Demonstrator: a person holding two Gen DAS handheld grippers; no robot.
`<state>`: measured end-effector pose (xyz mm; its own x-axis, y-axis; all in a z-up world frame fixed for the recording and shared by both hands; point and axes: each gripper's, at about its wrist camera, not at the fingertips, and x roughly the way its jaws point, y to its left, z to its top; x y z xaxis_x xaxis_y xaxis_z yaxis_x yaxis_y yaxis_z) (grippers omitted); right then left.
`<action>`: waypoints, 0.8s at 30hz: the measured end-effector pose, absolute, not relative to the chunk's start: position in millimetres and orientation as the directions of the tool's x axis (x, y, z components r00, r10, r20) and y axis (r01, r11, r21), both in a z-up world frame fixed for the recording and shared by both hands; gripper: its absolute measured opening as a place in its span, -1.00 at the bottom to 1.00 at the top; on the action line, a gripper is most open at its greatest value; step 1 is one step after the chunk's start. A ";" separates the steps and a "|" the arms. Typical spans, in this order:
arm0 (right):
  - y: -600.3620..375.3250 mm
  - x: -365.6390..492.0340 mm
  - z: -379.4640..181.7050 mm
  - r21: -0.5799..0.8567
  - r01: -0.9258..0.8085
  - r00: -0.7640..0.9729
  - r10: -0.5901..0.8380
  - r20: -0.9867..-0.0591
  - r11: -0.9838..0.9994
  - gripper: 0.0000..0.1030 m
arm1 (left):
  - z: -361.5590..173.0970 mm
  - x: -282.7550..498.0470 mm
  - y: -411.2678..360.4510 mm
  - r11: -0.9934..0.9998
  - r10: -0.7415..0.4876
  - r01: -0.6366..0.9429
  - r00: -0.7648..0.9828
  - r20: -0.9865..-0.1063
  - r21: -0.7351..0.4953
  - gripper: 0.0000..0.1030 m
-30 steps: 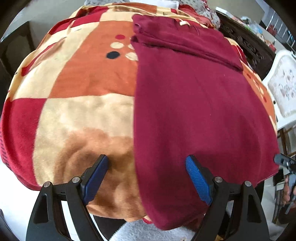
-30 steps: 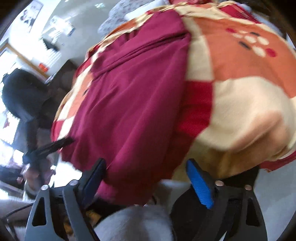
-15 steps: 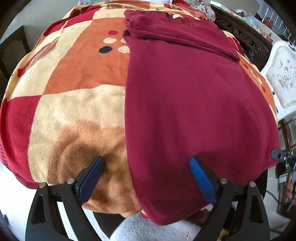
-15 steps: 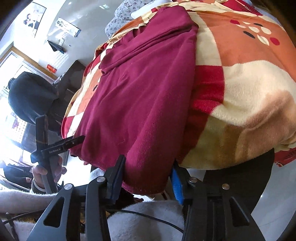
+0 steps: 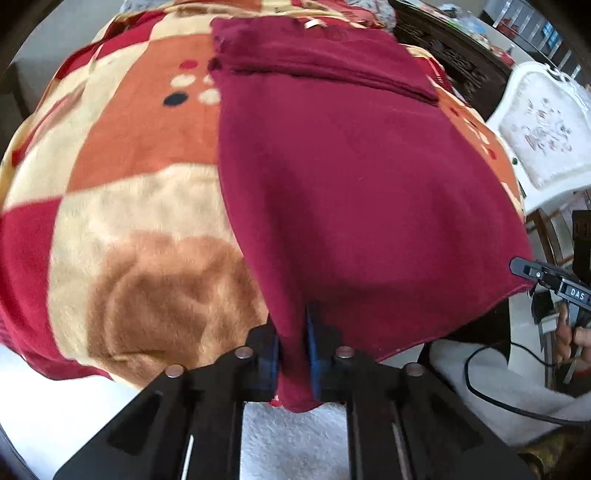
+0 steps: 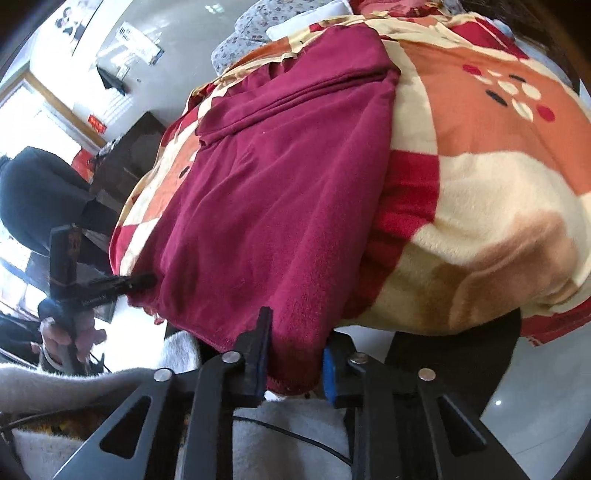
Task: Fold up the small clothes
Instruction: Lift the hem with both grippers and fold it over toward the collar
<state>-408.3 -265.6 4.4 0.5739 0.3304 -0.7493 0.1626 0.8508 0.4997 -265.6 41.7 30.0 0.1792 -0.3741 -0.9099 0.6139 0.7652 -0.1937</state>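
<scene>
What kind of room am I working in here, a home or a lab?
Most likely a lived-in home. The maroon garment lies on a plush patchwork blanket spread over the work surface, an ornate white upholstered chair stands beside it, and a dark carved wooden cabinet sits behind.

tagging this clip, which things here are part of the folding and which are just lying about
In the job:
garment
left claw, shut on its near hem
right claw, shut on its near hem

Lying about:
blanket under the garment
white chair
floral cloth
</scene>
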 end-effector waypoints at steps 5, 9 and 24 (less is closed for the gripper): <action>-270.5 -416.1 38.3 0.485 0.091 0.601 0.340 -0.723 0.870 -0.69 | 51.3 -264.9 37.9 0.725 -0.393 0.662 0.173 -0.903 -0.189 -0.82; -273.3 -408.6 53.7 0.521 0.058 0.628 0.375 -0.682 0.851 -0.71 | 70.7 -254.6 33.0 0.695 -0.451 0.675 0.143 -0.881 -0.247 -0.83; -359.3 -241.8 141.3 0.459 0.066 0.817 0.215 -0.534 0.886 -0.71 | 156.2 -73.4 -49.4 0.760 -0.443 0.633 0.343 -0.828 -0.145 -0.83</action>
<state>-241.8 -359.3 141.3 0.8174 0.2155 -0.5342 0.0661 0.8862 0.4586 -73.4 -49.4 156.2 0.3427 -0.4434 -0.8282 0.6335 0.7601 -0.1448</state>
